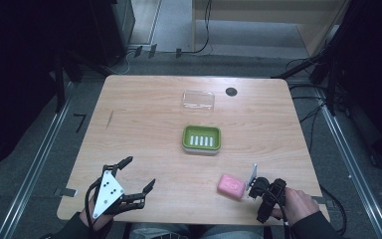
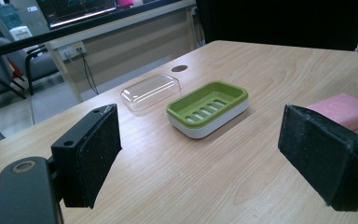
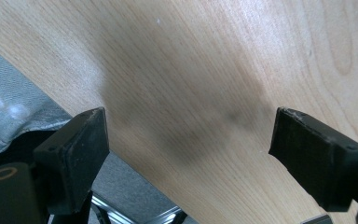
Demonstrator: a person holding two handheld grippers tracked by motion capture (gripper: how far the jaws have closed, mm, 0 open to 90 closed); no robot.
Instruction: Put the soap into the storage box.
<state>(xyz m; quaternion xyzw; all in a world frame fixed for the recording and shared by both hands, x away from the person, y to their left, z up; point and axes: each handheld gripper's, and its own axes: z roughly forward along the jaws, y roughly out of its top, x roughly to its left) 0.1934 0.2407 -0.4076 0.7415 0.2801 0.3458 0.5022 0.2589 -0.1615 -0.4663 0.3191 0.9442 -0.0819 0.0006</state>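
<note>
A pink soap bar (image 1: 231, 185) lies near the table's front edge, to the right of centre. Just to its right a hand holds my right gripper (image 1: 263, 193), tilted down at the wood. In the right gripper view its jaws (image 3: 189, 140) stand wide open over bare tabletop by the table's edge, with nothing between them. At the front left, my left gripper (image 1: 141, 172) is open and empty, aimed across the table. Beyond its pads (image 2: 95, 154) I see the green soap dish (image 2: 208, 108), the clear lid (image 2: 150, 91) and the pink soap (image 2: 349, 109).
The green slotted dish (image 1: 202, 138) sits mid-table, and the clear plastic lid (image 1: 198, 100) lies behind it. A round dark grommet (image 1: 231, 91) marks the far side of the wooden table (image 1: 144, 114). Cables and dark stands surround the table on the floor.
</note>
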